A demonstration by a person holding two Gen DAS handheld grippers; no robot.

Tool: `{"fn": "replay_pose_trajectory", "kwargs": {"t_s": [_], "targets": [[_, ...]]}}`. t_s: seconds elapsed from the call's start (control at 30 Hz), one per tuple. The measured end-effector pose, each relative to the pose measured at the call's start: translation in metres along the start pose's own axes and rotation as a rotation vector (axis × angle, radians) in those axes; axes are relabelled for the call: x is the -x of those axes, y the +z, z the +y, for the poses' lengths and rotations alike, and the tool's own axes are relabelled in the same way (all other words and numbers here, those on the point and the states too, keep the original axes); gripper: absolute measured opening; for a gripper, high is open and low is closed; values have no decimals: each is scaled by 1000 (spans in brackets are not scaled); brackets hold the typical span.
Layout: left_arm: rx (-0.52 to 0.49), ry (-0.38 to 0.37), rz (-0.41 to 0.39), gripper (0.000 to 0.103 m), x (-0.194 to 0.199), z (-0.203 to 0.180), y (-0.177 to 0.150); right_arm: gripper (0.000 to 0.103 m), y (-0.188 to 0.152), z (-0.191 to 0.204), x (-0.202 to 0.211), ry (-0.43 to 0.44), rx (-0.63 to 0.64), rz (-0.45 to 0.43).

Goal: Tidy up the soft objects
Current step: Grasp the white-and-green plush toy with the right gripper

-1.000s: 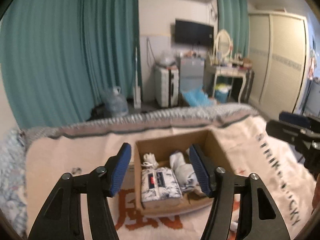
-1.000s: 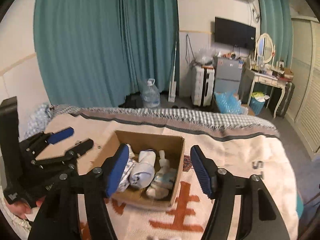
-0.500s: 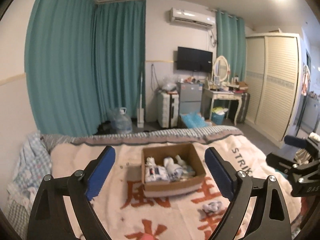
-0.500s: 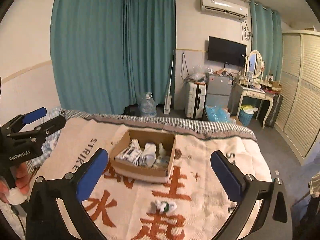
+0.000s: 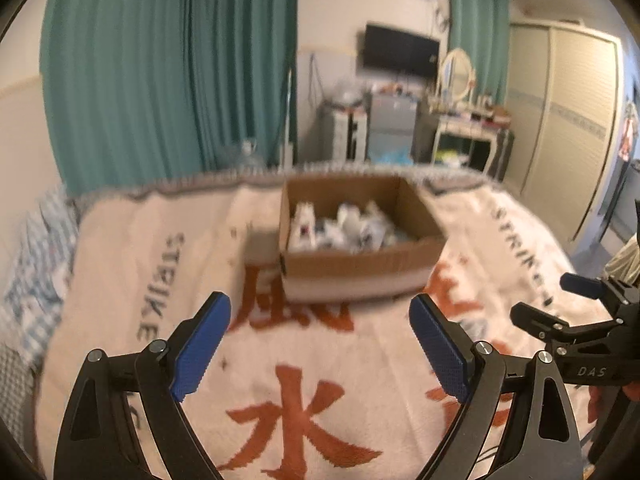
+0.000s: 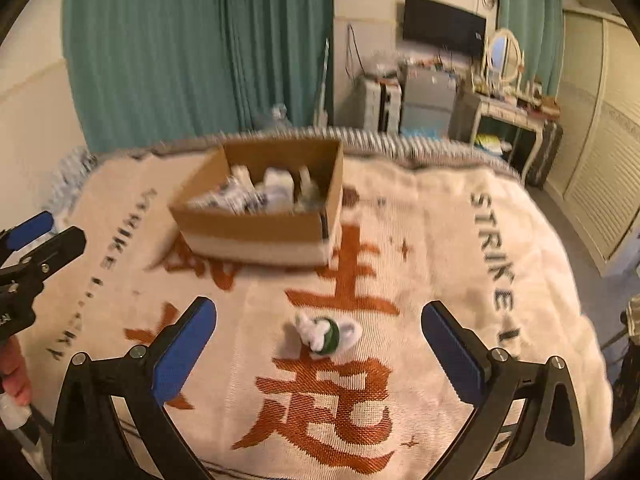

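A cardboard box (image 5: 360, 264) holding several rolled white socks and soft bundles stands on the cream blanket (image 5: 120, 264); it also shows in the right wrist view (image 6: 256, 236). A white and green rolled sock (image 6: 326, 334) lies on the blanket in front of the box, between my right fingers. My right gripper (image 6: 319, 344) is open and empty, just above and before the sock. My left gripper (image 5: 320, 346) is open and empty, short of the box. The sock is hidden in the left wrist view.
The blanket (image 6: 460, 264) with orange characters covers the bed. Teal curtains (image 6: 200, 48), a TV (image 6: 444, 28), a dressing table (image 6: 508, 108) and a wardrobe (image 5: 560, 120) stand beyond. The other gripper shows at each view's edge, right (image 5: 576, 320) and left (image 6: 36, 248).
Both grippers pulled back from over the box, rose, and have now dropped lower toward the blanket. Their jaws opened wider. The right gripper now frames the loose sock.
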State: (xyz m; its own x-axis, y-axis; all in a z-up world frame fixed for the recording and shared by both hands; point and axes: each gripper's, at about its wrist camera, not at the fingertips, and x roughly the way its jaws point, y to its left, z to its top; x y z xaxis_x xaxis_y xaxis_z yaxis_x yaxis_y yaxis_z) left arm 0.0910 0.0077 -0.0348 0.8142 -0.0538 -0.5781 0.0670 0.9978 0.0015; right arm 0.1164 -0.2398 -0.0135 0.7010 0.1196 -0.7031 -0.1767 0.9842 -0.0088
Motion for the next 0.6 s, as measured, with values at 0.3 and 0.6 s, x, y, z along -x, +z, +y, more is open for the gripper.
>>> {"fn": "replay_pose_trajectory", "kwargs": {"t_s": [0.3, 0.6], "targets": [[16, 0, 155, 92, -91, 10, -42, 103, -28, -13, -104, -18, -102, 132], [4, 3, 229, 92, -134, 17, -69, 84, -45, -13, -144, -42, -131, 167]]}}
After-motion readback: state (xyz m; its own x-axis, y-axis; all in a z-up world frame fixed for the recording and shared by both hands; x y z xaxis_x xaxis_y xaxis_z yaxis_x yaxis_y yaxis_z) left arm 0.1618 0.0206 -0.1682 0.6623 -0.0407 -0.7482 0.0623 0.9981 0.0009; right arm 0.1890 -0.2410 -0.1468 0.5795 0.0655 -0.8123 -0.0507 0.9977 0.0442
